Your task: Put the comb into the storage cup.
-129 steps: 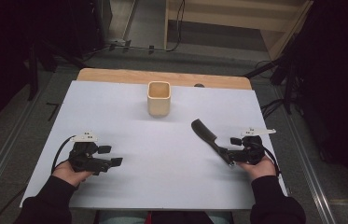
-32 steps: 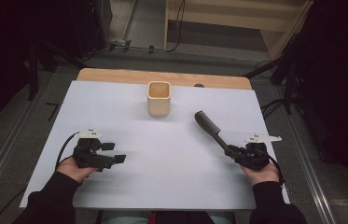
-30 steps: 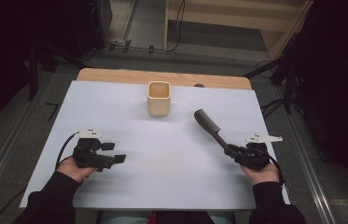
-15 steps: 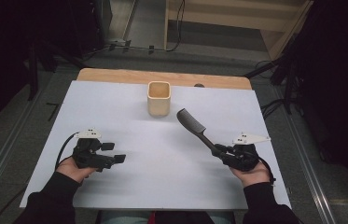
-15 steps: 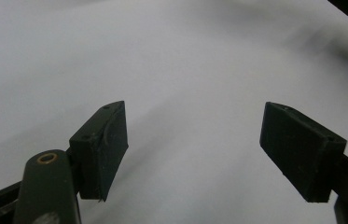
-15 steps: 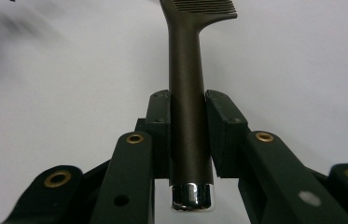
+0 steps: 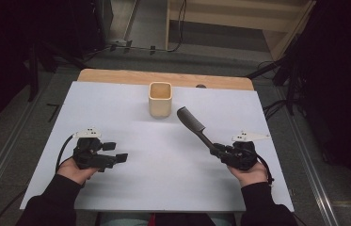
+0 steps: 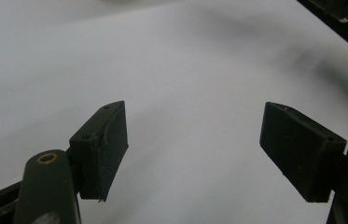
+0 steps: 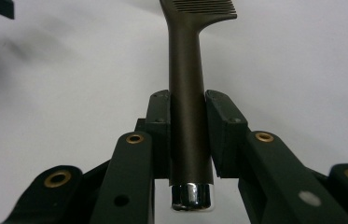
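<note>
Swinging left since a moment ago, the right gripper (image 7: 221, 151), lower right, clamps the comb (image 7: 193, 124) handle; left gripper (image 7: 115, 157) gapes empty. Comb's head nears the cup (image 7: 160, 99) upper centre; it could knock it.

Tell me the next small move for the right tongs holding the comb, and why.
Probably carry the comb a little farther toward the wooden cup and begin tipping it upright. The right tongs are clamped on its handle, its toothed end points at the cup from just beside it, and the cup's mouth is open. The left tongs are open over the white mat.
</note>
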`<state>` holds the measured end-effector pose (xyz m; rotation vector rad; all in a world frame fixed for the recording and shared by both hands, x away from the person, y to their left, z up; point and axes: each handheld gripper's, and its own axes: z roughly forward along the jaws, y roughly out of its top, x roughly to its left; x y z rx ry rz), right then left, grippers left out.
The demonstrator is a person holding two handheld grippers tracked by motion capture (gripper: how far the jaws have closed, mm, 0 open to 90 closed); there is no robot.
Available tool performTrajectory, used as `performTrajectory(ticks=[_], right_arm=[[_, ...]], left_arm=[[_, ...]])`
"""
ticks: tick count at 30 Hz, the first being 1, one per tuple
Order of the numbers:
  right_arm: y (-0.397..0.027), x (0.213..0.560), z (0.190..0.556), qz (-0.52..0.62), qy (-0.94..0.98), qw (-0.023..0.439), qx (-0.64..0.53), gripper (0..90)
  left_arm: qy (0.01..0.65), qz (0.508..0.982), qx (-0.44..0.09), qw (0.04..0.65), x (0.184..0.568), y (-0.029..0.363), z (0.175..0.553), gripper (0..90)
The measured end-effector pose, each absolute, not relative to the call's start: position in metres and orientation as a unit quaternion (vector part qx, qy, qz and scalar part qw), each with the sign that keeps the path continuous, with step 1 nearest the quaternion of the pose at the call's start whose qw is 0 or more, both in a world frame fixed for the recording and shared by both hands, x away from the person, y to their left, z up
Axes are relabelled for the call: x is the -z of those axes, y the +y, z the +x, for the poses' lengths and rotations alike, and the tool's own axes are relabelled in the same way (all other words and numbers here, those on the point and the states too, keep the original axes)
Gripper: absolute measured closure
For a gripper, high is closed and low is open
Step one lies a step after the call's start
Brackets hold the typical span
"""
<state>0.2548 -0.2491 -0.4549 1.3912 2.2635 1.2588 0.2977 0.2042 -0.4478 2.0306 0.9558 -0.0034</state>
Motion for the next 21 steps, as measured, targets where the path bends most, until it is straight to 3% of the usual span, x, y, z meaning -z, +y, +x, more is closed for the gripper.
performTrajectory(ticks=[21], right_arm=[[-0.221,0.446,0.248,0.536,0.716,0.174,-0.412,70.3]], left_arm=[[0.365,0.825,0.031,0.43,0.427,0.152,0.327,23.8]])
